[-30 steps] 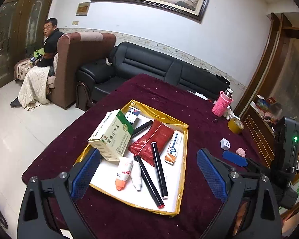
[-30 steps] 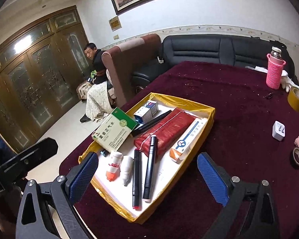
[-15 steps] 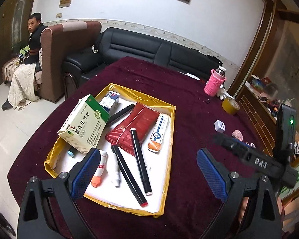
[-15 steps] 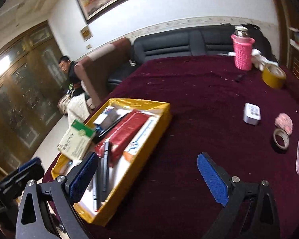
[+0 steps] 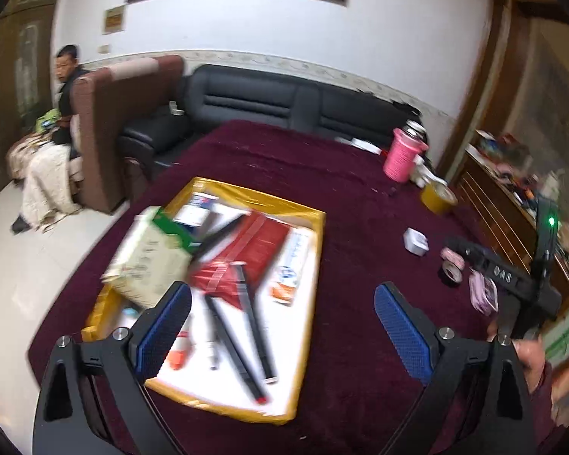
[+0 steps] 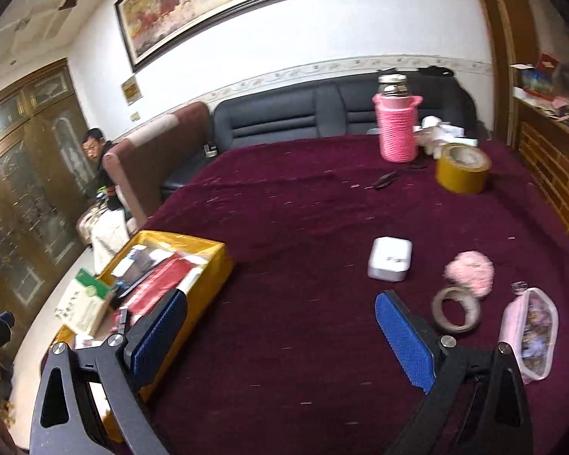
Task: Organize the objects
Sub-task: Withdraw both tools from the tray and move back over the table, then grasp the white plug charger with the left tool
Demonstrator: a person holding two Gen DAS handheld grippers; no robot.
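Left wrist: "DAS" on right hand-held gripper (image 5: 506, 273)

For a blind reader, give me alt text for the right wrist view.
The open right gripper hovers over a maroon tablecloth, holding nothing. Ahead lie a white charger, pink pompom and tape ring; a yellow tray sits left.

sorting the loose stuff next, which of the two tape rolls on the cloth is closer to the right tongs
The small pale tape ring, lying flat just past the right tongs, beside the pink pouch. The big yellow tape roll stands far back by the pink bottle.
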